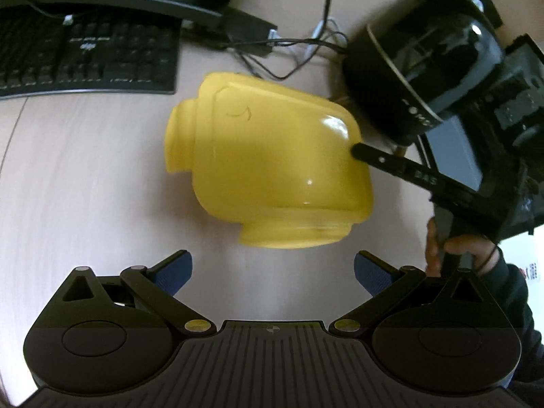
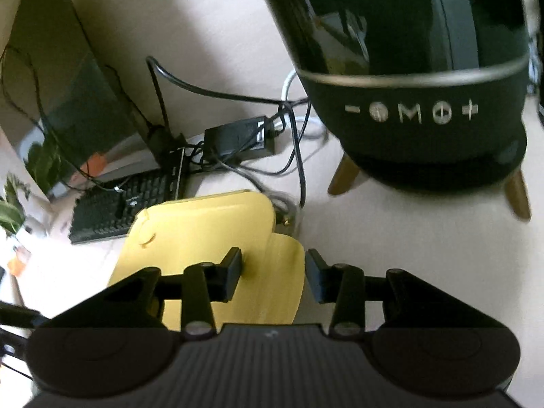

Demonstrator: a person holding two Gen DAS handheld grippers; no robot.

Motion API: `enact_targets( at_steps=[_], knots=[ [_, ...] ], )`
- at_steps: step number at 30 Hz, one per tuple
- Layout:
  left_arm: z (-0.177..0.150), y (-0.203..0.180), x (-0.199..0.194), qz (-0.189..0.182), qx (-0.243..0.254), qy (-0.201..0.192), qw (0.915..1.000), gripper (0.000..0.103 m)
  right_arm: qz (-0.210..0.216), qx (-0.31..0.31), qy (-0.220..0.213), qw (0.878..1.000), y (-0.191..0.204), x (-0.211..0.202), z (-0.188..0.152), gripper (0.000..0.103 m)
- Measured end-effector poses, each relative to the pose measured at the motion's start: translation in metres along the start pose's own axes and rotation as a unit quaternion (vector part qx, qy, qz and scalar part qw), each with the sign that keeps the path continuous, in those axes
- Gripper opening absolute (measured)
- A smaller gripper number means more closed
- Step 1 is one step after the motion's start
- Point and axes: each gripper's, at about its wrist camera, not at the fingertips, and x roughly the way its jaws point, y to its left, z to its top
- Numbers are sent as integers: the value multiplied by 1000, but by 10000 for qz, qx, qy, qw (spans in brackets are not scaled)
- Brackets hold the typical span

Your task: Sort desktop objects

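A yellow toy-head container [image 1: 268, 156] lies on its side on the pale desk. My left gripper [image 1: 273, 270] is open and empty, just in front of it. My right gripper [image 2: 273, 272] comes from the right; in the left wrist view one finger [image 1: 374, 154] touches the container's right side. In the right wrist view the jaws sit on either side of the container's round neck [image 2: 285, 272], partly closed; contact on the right pad is unclear.
A black dome speaker [image 2: 414, 78] on wooden legs stands at the right, also in the left wrist view [image 1: 418, 64]. A black keyboard [image 1: 85, 57] lies at the back left. Tangled cables and an adapter [image 2: 238, 136] lie behind the container.
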Motion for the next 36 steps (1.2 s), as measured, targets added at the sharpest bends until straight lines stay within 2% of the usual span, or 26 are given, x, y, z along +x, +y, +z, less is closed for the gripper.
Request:
enact_targets(
  at_steps=[3,4,6,9,12,14,15,17,19,21,23,25,28,29,30,31,34,36],
  knots=[
    [0,-2,-1,5,60,3,10000,103,-145,-269,88,9995,8,4,9,45],
    [0,-2,-2,10,74,-7,10000,103,-172,-484,214,9985,14,5,12,49],
    [-1,-2,-3,-7,69,-32,10000,103,-242,-833,471,9951,23,3,13,51],
    [-1,-1,-1,-14,28,-51,10000,103,-232,-1063,703,9916,27,-3,9,51],
    [-2,-2,0,-41,12,-39,10000,103,-5,-940,900,9915,26,-8,7,51],
    [-3,-3,1,-66,32,-29,10000,103,-93,-947,805,9922,26,-8,8,52],
    [-3,-3,1,-69,38,-23,10000,103,-132,-920,762,9927,26,-8,8,56],
    [-3,-4,2,-63,50,-8,10000,103,-132,-486,740,9960,16,1,8,58],
    [-4,-4,2,-44,58,-6,10000,103,127,112,841,9963,9,7,2,58],
    [-5,-2,1,-36,24,-13,10000,103,226,92,885,9958,15,8,-4,61],
    [-6,1,2,-13,-32,-6,10000,103,134,-204,943,9952,24,8,-6,64],
    [-10,4,0,21,-55,22,10000,103,-84,-467,988,9940,31,1,0,62],
    [-20,13,1,55,-162,105,9998,103,-340,-796,557,9947,44,-26,16,60],
    [-24,19,3,89,-248,152,9995,103,-333,-911,369,9946,51,-33,22,57],
    [-28,25,7,124,-379,217,9990,103,-308,-1028,195,9940,59,-40,28,44],
    [-31,31,11,158,-511,282,9982,103,-171,-1161,113,9930,72,-39,34,34],
    [-39,43,20,208,-811,395,9957,103,378,-1677,238,9848,111,-11,33,33],
    [-44,46,18,175,-868,357,9954,103,724,-2180,482,9721,144,16,21,33]
  ],
)
